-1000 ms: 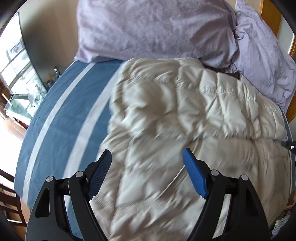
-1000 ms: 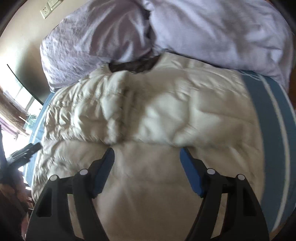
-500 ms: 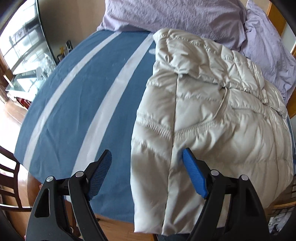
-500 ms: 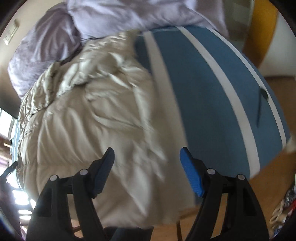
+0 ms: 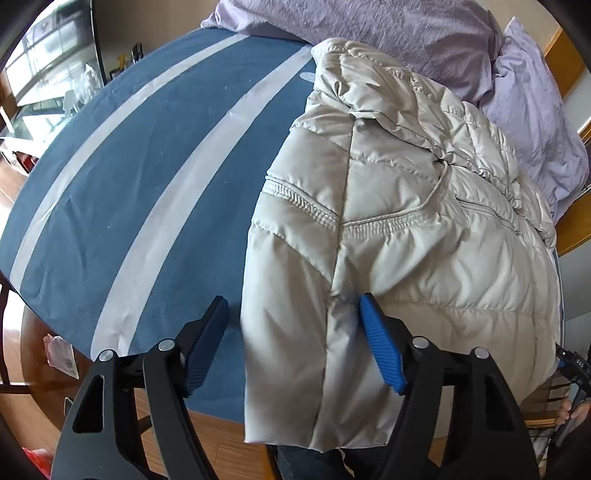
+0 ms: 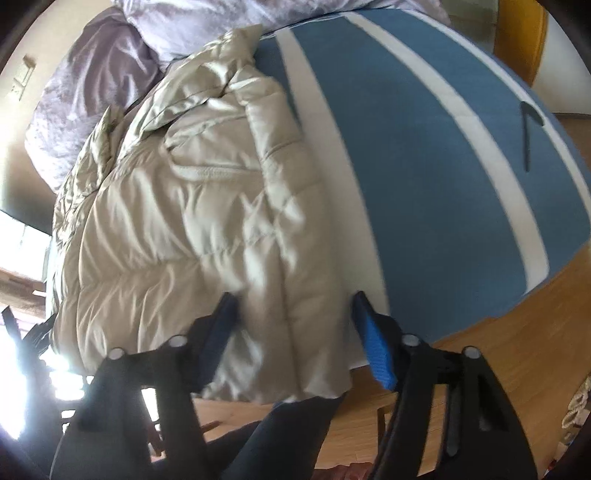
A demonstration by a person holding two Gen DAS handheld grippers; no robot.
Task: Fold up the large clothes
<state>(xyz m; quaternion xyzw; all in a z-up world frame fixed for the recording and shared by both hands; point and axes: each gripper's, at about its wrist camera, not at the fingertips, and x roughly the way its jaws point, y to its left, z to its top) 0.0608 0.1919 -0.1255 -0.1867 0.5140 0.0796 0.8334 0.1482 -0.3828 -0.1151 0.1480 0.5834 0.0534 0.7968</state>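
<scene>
Jacket [image 5: 424, 229] first: it's a puffy cream one, lying on my bed [image 5: 147, 177] with its bottom edge hanging a bit over the near side, the collar end up by the purple pillows [image 5: 388, 33]. The bed cover is blue with pale stripes, and the jacket takes up one side of it, the rest bare. My left gripper [image 5: 291, 332] is over the jacket's left edge, jaws just been closing, with that edge between them; the right pad sits against the fabric, the left one is apart from it over the blue cover. My right gripper [image 6: 291, 332] has also just been closing, around the jacket's right edge, and both pads look like they're up against the fabric, but it's blurry, so I can't tell if it's really gripping.
</scene>
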